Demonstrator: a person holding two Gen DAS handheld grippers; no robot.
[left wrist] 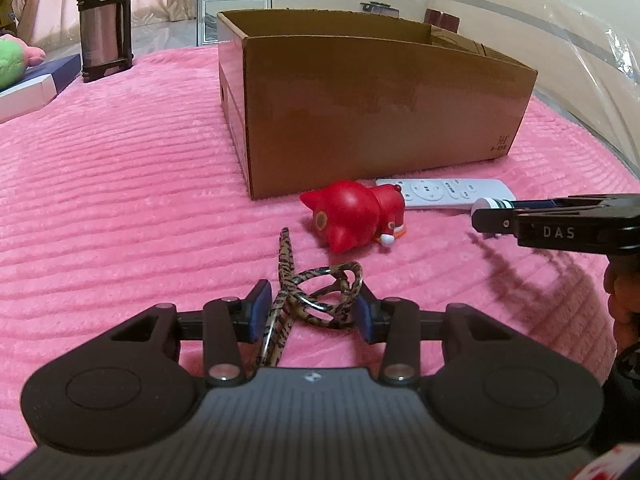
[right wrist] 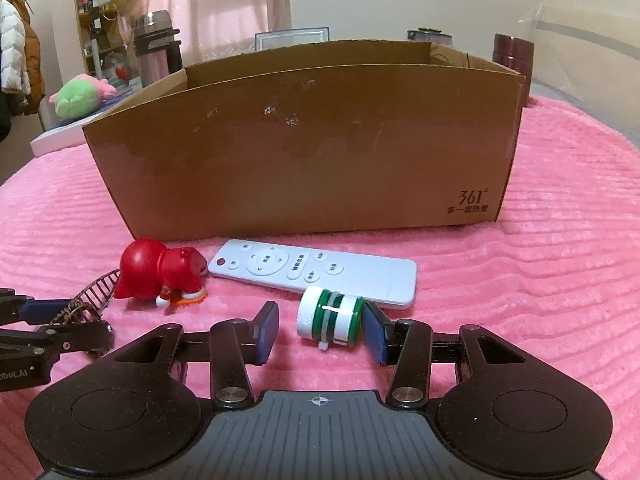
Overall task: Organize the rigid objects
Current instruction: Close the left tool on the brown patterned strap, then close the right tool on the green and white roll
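My left gripper (left wrist: pixel 308 312) spread around light, snaggy glasses (left wrist: pixel 316 300); right gripper (right wrist: pixel 322 326) spread beside the box (right wrist: pixel 304 140), straddling a roll-prone jar (right wrist: pixel 330 318).

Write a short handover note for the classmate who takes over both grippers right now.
Left gripper: open around the folded glasses, not yet closed.
Right gripper: open, the small green and white bottle lying between its fingers, against the right one.
Red cat figure and white remote lie on the pink blanket in front of the cardboard box.
Done: nothing of these boxed yet.
Left: grasp and box all four.
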